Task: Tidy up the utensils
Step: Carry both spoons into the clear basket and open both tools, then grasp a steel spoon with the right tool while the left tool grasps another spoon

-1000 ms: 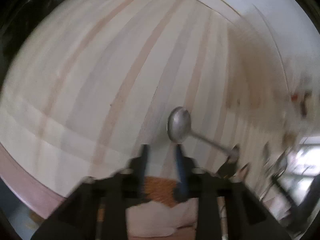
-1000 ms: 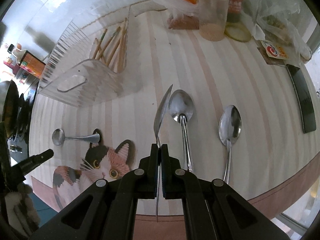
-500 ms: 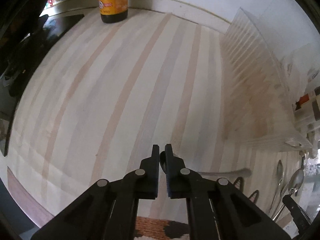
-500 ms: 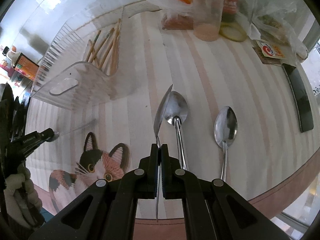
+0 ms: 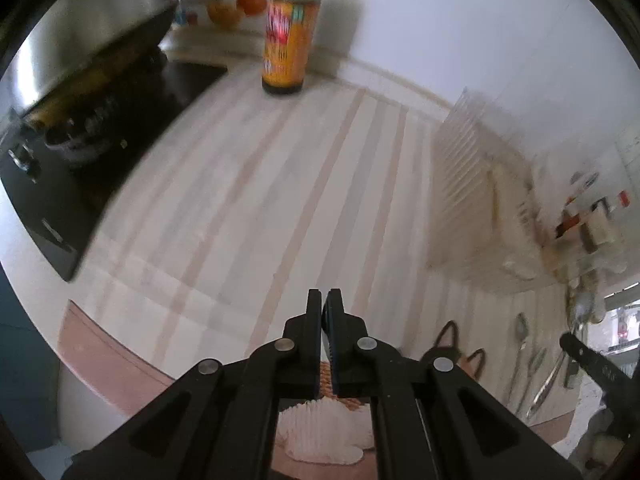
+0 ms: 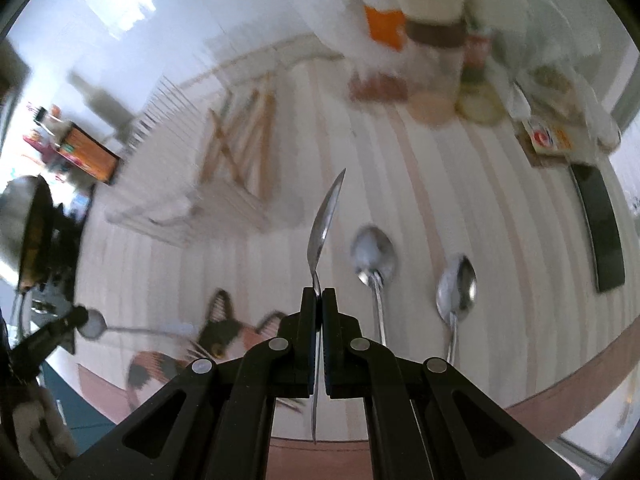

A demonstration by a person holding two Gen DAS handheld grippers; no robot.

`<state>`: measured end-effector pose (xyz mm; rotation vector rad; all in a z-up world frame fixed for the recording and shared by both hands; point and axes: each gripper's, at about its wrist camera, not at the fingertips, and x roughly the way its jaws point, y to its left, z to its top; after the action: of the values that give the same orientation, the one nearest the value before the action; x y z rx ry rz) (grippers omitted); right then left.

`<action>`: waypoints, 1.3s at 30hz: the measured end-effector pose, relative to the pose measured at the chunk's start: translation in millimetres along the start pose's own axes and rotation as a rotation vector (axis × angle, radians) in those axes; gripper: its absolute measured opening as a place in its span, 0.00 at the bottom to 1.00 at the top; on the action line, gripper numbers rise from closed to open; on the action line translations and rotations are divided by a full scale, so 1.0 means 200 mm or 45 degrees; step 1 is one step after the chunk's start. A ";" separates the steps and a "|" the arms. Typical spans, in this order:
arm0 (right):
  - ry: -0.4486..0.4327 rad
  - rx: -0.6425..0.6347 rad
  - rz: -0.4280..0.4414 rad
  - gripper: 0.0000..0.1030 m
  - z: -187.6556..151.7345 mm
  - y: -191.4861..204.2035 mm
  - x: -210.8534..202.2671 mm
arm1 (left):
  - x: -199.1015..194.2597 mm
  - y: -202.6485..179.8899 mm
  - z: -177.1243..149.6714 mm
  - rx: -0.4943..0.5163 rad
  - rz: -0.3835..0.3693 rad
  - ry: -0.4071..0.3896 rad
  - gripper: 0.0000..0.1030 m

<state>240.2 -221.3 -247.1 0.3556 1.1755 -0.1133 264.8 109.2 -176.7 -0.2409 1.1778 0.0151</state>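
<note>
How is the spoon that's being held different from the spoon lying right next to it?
The held spoon stands on edge, so only its thin side shows. The lying spoon faces up and shows its whole round bowl. The held spoon is pinched at its neck in the right gripper, while the lying spoon rests free on the striped table. Both are shiny silver metal, with their bowls pointing away from the camera.

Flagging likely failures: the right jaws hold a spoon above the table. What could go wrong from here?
The right gripper pinches its spoon edge-on at the thin neck, so it may swivel or slip. Blur hides whether the left gripper truly holds the small spoon at its tip; it could drop. Chopsticks already in the rack may block entry.
</note>
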 end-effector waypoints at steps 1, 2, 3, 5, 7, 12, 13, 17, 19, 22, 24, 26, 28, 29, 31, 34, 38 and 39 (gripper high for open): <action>-0.023 -0.013 0.020 0.02 0.03 0.02 -0.04 | -0.06 0.00 0.02 -0.002 -0.011 -0.032 0.01; -0.040 -0.021 0.035 0.02 0.05 0.04 -0.06 | -0.09 -0.02 0.05 -0.001 -0.022 -0.055 0.01; -0.054 -0.028 0.049 0.02 0.07 0.06 -0.08 | -0.16 -0.03 0.07 0.004 -0.031 -0.093 0.01; -0.090 -0.043 0.082 0.02 0.13 0.10 -0.14 | -0.24 -0.06 0.12 0.015 -0.053 -0.143 0.01; -0.119 -0.049 0.114 0.02 0.18 0.13 -0.17 | -0.36 -0.10 0.18 0.026 -0.092 -0.205 0.01; -0.185 -0.077 0.152 0.02 0.38 0.22 -0.24 | -0.55 -0.25 0.38 0.062 -0.205 -0.320 0.01; -0.189 -0.076 0.155 0.02 0.42 0.24 -0.23 | -0.56 -0.29 0.43 0.071 -0.226 -0.335 0.01; -0.159 -0.078 0.158 0.02 0.60 0.29 -0.13 | -0.50 -0.47 0.61 0.131 -0.256 -0.345 0.01; -0.134 -0.083 0.149 0.02 0.68 0.31 -0.06 | -0.40 -0.55 0.68 0.157 -0.263 -0.311 0.01; -0.100 -0.106 0.161 0.03 0.76 0.34 0.04 | -0.20 -0.67 0.77 0.207 -0.265 -0.196 0.03; -0.045 -0.106 0.181 0.03 0.79 0.34 0.10 | -0.10 -0.72 0.80 0.226 -0.244 -0.137 0.03; -0.009 -0.084 0.187 0.08 0.80 0.31 0.14 | -0.02 -0.76 0.80 0.270 -0.230 -0.094 0.04; -0.024 -0.066 0.164 0.20 0.79 0.26 0.12 | 0.03 -0.80 0.77 0.311 -0.202 -0.072 0.06; -0.034 -0.059 0.156 0.23 0.78 0.23 0.11 | 0.03 -0.80 0.76 0.320 -0.191 -0.072 0.09; -0.054 -0.037 0.128 0.27 0.73 0.15 0.06 | 0.04 -0.81 0.72 0.327 -0.131 -0.081 0.25; -0.088 0.009 0.070 0.41 0.63 0.02 -0.03 | 0.01 -0.81 0.61 0.349 -0.025 -0.164 0.70; -0.137 0.085 -0.002 0.51 0.46 -0.20 -0.13 | -0.02 -0.86 0.43 0.397 0.054 -0.238 0.93; -0.148 0.107 -0.014 0.55 0.41 -0.25 -0.14 | 0.00 -0.88 0.38 0.412 0.043 -0.227 1.00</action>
<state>288.9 -298.6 -204.0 0.4110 1.0598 -0.1910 357.5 -47.9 -117.9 0.0649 0.9898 -0.1212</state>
